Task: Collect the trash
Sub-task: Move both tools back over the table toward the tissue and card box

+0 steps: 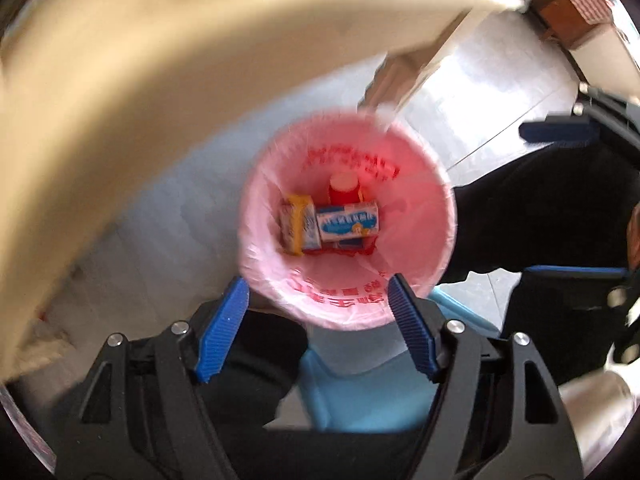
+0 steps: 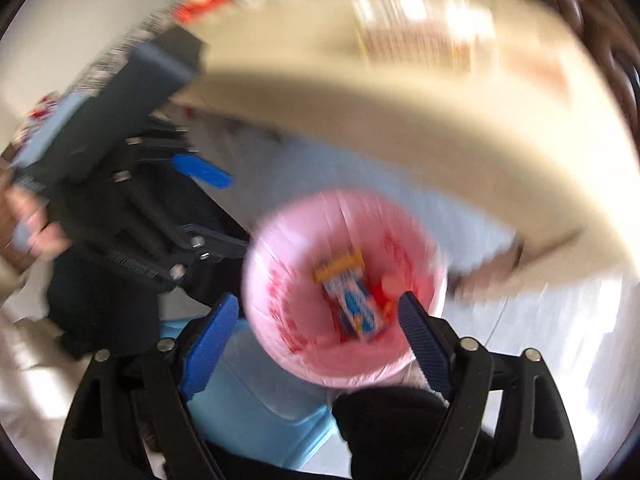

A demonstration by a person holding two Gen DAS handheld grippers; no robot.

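A bin lined with a pink bag (image 1: 416,184) stands on the floor below the table edge; it also shows in the right wrist view (image 2: 280,264). Inside lie a blue-and-white carton (image 1: 347,223), a yellow-edged packet (image 1: 298,222) and a red bottle with a white cap (image 1: 343,188); the carton (image 2: 354,304) shows blurred in the right wrist view. My left gripper (image 1: 318,300) is open and empty above the bin's near rim. My right gripper (image 2: 318,316) is open and empty above the bin, and it shows at the right of the left wrist view (image 1: 568,200).
A beige table edge (image 1: 140,92) curves over the bin on the far side, also in the right wrist view (image 2: 400,120). A light blue stool (image 1: 360,392) sits under the grippers. Dark trouser legs (image 1: 540,208) stand beside the bin on a pale tiled floor (image 1: 488,92).
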